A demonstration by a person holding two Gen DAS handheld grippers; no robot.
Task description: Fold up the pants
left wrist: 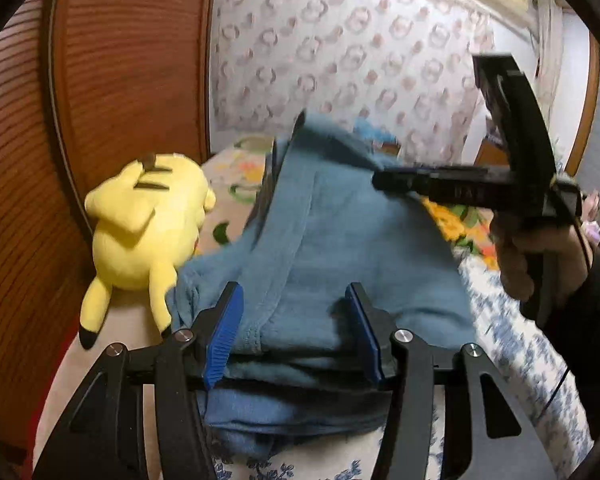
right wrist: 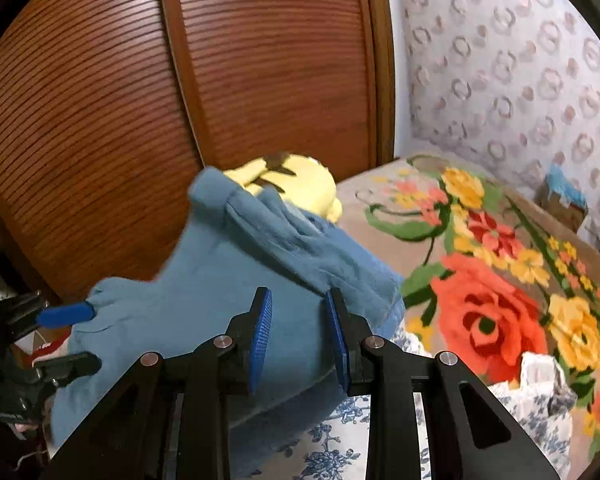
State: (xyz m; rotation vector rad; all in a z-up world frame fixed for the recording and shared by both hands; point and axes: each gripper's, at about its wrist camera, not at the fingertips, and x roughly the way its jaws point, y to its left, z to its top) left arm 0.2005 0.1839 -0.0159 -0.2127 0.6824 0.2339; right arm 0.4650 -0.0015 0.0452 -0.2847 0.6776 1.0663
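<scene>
L gripper (left wrist: 296, 334) astride blue pants (left wrist: 340, 240)

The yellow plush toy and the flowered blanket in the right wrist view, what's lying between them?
In the right wrist view, the blue pants bunch up between the yellow plush toy and the near part of the flowered blanket; farther back they meet directly.

The bed (right wrist: 380, 208) is covered by a floral blanket (right wrist: 488, 300); blue pants (right wrist: 204, 288) and a yellow plush (left wrist: 148, 220) are laid on it.

I can't read any text here: the faint pale marks on the right gripper (left wrist: 384, 180) body in my left wrist view are too blurred.
</scene>
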